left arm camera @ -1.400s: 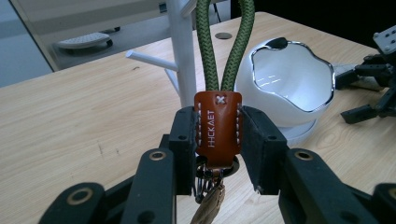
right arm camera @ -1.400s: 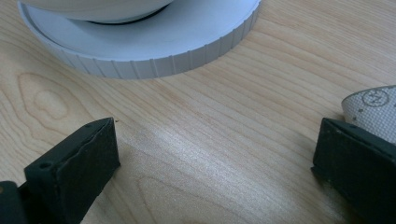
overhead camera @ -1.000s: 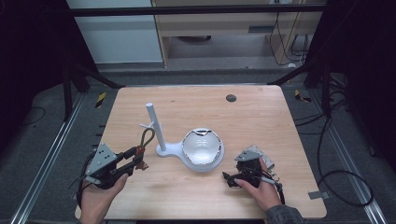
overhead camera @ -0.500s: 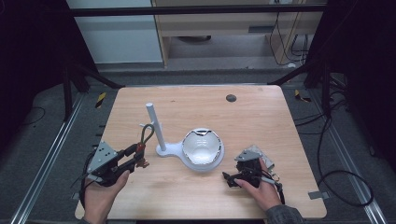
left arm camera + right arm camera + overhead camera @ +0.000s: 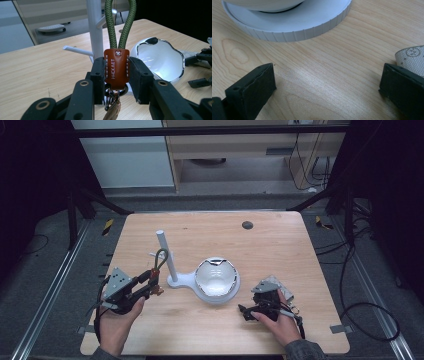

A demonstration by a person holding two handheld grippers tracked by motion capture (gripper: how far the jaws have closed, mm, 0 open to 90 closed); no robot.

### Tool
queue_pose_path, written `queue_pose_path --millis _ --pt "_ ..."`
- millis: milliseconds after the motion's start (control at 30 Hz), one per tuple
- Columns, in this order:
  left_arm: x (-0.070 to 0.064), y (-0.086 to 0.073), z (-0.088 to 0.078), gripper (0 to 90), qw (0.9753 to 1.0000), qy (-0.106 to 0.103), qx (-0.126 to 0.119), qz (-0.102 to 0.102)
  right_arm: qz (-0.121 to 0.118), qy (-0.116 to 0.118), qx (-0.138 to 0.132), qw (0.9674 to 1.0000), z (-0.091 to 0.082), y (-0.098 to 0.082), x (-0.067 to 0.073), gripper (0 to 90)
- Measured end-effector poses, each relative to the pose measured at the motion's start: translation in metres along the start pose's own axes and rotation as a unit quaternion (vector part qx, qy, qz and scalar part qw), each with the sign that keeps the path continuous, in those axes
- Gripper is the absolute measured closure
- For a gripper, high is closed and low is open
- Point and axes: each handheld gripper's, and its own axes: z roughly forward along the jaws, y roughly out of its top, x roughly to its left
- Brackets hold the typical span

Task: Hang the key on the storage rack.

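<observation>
Right, from the high view first: the left gripper [image 5: 150, 282] sits at the lower left of the frame, clamped on a keychain [image 5: 159, 265] whose green cord loop rises just beside the white stand [image 5: 172, 270]. The stand's round base carries a white bowl [image 5: 216, 279] at the centre of the wooden worktop [image 5: 280, 245]; the bowl looks empty. Lower right, the right gripper [image 5: 245, 311] rests on the worktop in the person's hand.

Over to the left gripper view: both black pads squeeze the keychain's brown leather tab [image 5: 116, 65] dead centre, and the stamped white lettering on it, running sideways, reads roughly "HICKAET". The green cord [image 5: 120, 22] climbs out of the tab to the top edge, in front of the stand's post [image 5: 95, 27], with a peg [image 5: 77, 50] jutting left. Metal rings hang below the tab. The bowl [image 5: 160, 60] gleams at right, nothing in it.

Now the right gripper view: jaws wide apart, bare wood between them, the stand's ribbed base [image 5: 294, 22] across the top.
</observation>
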Motion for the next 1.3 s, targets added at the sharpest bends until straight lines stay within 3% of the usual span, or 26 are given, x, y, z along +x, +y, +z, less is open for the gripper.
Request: queue_pose_path --millis 700,1300 --pt "0.009 -0.009 0.025 65.9 0.9995 0.015 0.027 -0.008 -0.001 -0.001 0.001 1.0000 0.000 0.000 0.000 0.2" --pt "0.011 -0.012 0.033 65.7 0.9989 0.019 0.041 -0.016 -0.002 -0.001 0.001 1.0000 0.000 0.000 0.000 0.2"
